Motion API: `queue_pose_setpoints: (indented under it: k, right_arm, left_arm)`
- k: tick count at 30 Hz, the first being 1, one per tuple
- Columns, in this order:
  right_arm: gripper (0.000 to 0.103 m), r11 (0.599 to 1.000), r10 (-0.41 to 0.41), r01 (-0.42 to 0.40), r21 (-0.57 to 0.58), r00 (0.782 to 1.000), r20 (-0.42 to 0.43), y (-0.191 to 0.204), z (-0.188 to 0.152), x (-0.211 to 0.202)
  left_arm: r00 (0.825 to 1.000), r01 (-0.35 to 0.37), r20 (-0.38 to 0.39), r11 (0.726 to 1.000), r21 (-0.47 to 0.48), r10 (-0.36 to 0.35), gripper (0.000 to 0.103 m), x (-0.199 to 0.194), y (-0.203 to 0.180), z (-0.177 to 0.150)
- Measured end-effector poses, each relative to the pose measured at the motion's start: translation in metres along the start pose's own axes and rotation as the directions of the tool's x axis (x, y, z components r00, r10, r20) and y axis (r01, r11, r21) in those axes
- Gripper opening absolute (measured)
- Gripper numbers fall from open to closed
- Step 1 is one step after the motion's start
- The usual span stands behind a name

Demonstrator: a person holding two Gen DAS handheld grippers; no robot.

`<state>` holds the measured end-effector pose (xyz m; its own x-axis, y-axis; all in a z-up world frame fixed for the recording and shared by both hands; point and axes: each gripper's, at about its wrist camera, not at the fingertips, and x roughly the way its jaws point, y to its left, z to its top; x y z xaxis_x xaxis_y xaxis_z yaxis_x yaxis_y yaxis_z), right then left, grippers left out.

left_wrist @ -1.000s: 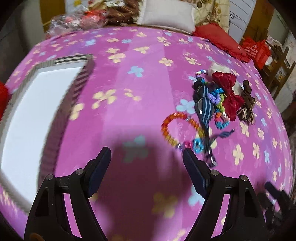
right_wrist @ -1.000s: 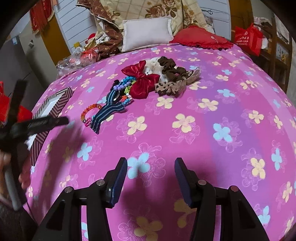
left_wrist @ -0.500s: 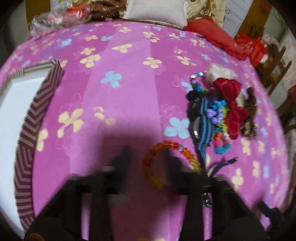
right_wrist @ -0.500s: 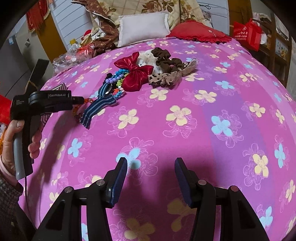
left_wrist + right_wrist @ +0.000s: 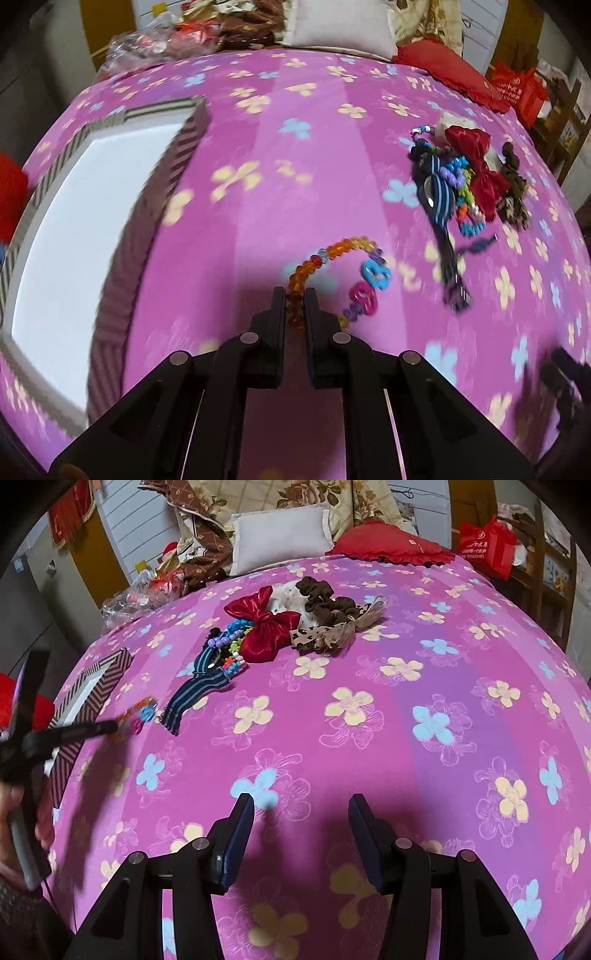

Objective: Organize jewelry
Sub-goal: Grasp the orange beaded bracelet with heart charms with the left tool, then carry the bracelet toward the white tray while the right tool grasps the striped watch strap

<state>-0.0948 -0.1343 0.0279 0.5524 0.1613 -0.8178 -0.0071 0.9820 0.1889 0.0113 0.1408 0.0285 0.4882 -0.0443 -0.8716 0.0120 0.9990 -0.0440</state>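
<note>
Left gripper [image 5: 294,295] fingers clenched on orange beaded bracelet [image 5: 334,251] above pink floral bedspread [image 5: 369,738], striped box [image 5: 74,240] beside, right gripper [image 5: 301,805] fingers released, empty.

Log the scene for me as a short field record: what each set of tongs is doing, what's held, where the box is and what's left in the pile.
left tongs: shut on the beaded bracelet, gripping its amber beads
bracelet state: loop with blue and pink charms hangs beyond the fingertips, above the pink floral bedspread
right tongs: open, nothing between them
striped box: open, white inside, left of the bracelet
pile remaining: navy striped ribbon, red bow, coloured bead strands, brown scrunchies, leopard-print bow
</note>
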Motion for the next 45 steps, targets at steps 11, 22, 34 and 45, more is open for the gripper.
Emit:
queue_pose_setpoints:
  k: [11, 22, 34, 45]
  right_arm:
    - [0.073, 0.999, -0.001, 0.003, -0.052, 0.999, 0.045, 0.023, -0.01, -0.029]
    - [0.073, 0.991, -0.071, 0.069, -0.115, 0.997, -0.011, 0.06, 0.032, 0.007]
    - [0.073, 0.992, -0.003, -0.011, -0.127, 0.994, -0.109, 0.121, 0.092, 0.09]
    - [0.072, 0.99, -0.043, 0.026, -0.138, 0.992, -0.115, 0.132, 0.092, 0.115]
  left_arm:
    - [1.0, 0.02, 0.007, 1.0, -0.018, -0.02, 0.008, -0.006, 0.016, -0.019]
    - [0.984, 0.176, 0.016, 0.984, -0.003, -0.176, 0.025, 0.009, 0.036, -0.004]
    - [0.98, 0.197, 0.025, 0.978, 0.062, -0.199, 0.008, 0.01, 0.028, -0.007]
    - [0.956, 0.272, 0.103, 0.962, 0.042, -0.275, 0.008, -0.023, 0.036, -0.004]
